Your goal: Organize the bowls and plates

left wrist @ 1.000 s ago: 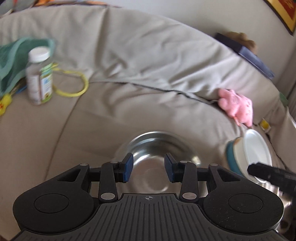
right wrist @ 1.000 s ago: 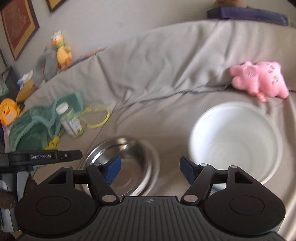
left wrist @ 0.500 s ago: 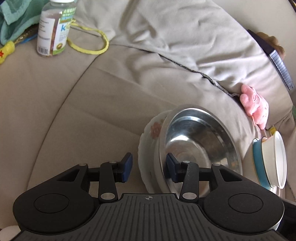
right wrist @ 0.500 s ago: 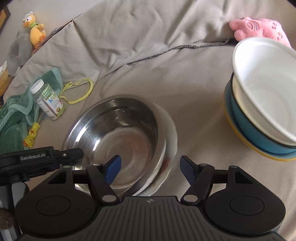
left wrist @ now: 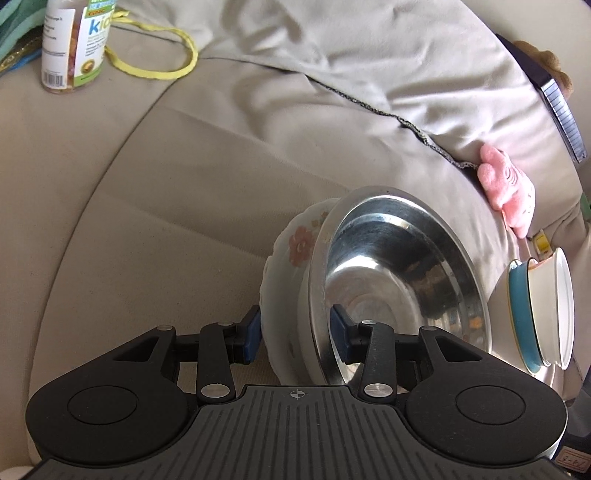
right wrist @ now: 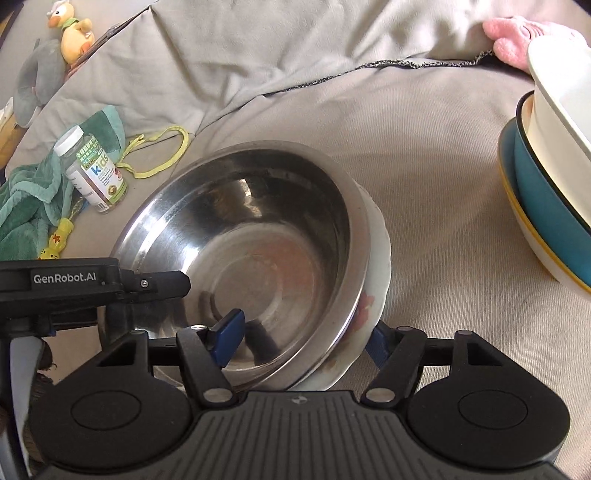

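A steel bowl [left wrist: 399, 280] sits in a white flowered plate [left wrist: 288, 258] on the beige sofa seat. My left gripper [left wrist: 295, 332] straddles their near rims, one pad outside the plate and the other inside the bowl, jaws closing with a sliver of gap. In the right wrist view my right gripper [right wrist: 303, 338] straddles the same bowl [right wrist: 258, 240] and plate [right wrist: 376, 266], closing. Its left pad stands well clear inside the bowl; its right pad is half hidden behind the plate. A white bowl nested in a blue bowl [right wrist: 546, 192] stands on a yellow-rimmed plate to the right.
A vitamin bottle [right wrist: 96, 170], a yellow loop [left wrist: 159, 66] and a green cloth [right wrist: 29, 199] lie to the left. A pink plush [left wrist: 509, 195] rests at the seat's back crease, a dark book [left wrist: 554, 96] above it, a duck toy [right wrist: 74, 33] far left.
Both grippers have come down and closer to the steel bowl and plate; their jaws now straddle the rims. The stacked bowls have slid toward the right edge of both views.
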Available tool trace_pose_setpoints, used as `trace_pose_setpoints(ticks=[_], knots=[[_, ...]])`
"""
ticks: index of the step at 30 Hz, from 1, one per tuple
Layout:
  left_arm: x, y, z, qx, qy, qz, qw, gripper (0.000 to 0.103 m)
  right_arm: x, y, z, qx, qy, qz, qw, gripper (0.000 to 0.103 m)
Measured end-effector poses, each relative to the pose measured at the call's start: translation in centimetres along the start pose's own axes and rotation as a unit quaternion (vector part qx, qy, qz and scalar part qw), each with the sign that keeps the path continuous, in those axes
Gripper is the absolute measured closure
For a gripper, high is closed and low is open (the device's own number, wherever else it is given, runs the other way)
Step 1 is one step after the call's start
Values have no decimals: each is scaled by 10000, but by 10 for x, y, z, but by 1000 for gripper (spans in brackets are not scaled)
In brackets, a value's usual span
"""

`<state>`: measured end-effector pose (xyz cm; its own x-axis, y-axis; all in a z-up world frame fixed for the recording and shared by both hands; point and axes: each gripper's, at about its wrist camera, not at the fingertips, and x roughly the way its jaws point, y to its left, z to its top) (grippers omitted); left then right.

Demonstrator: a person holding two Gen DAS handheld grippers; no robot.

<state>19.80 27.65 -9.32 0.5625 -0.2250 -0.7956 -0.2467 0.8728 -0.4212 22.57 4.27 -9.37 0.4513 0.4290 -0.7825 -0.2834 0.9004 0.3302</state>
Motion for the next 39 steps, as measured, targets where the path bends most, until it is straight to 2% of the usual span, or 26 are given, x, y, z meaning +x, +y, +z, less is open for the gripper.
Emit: trace_pose_setpoints(ticks=[15, 20, 22, 27, 30, 35, 39], knots=[[14, -7, 20, 79, -201, 23, 9998, 58, 10, -3, 18, -83, -149, 52, 9998, 35], [1, -8, 12, 121, -409, 43, 9991, 58, -13, -7, 3, -132, -331, 82, 9993, 29], [-11, -12, 9, 206, -615, 141, 9978, 58, -31, -12, -2, 1, -417, 273, 9988, 27], [-48, -38, 3, 312, -1328, 356, 9900, 58, -86, -28, -11, -78, -921, 335, 9952, 26], [-62, -66, 3, 472, -1604, 206, 9857, 58, -118, -42, -15, -261, -1326, 162, 9907, 25], [-53, -128, -2, 846, -1452, -370, 9851, 58, -168, -79, -11, -143, -2173, -413, 9751, 22], [-30, -181, -12, 1245, -1097, -725, 9835, 58, -196, -119, -1, 79, -2879, -1017, 9522, 16]])
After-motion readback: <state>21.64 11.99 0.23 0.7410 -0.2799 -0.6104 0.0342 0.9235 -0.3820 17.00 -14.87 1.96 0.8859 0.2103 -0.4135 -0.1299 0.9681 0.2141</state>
